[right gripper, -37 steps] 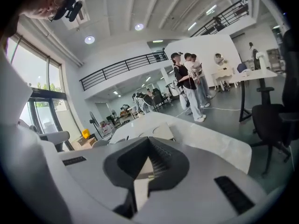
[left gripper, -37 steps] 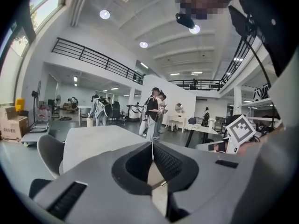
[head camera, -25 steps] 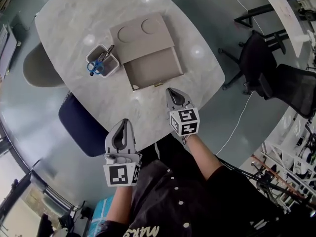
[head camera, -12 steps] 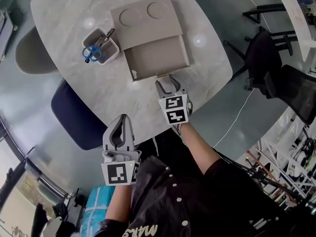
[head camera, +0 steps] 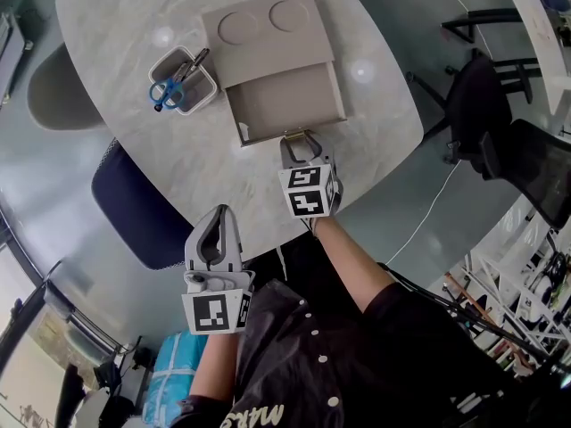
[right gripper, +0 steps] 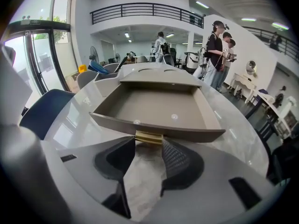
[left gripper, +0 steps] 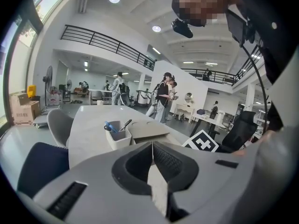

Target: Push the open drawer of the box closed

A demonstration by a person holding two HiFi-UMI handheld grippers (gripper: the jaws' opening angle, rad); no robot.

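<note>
A tan box [head camera: 268, 34] lies on the round marble table [head camera: 116, 25], and its drawer [head camera: 287, 105] is pulled out toward me. The drawer is empty inside [right gripper: 154, 108]. A small brass handle [right gripper: 148, 136] sits on the drawer front. My right gripper [head camera: 299, 141] is right at that front; its jaws are apart and closing, with a fingertip on either side of the handle [head camera: 295, 135]. I see no pad pressing on the handle. My left gripper [head camera: 217, 214] hangs shut and empty at the table's near edge, well back from the box.
A white holder [head camera: 183, 83] with blue scissors and a pen stands left of the box. A dark blue chair [head camera: 143, 212] and a grey chair [head camera: 53, 96] sit at the table's left. Black office chairs [head camera: 482, 105] stand at the right. People stand far behind the table.
My right gripper has moved forward from the table's near edge to the drawer's handle, and its jaws have gone from shut to apart. The left gripper has stayed put.
</note>
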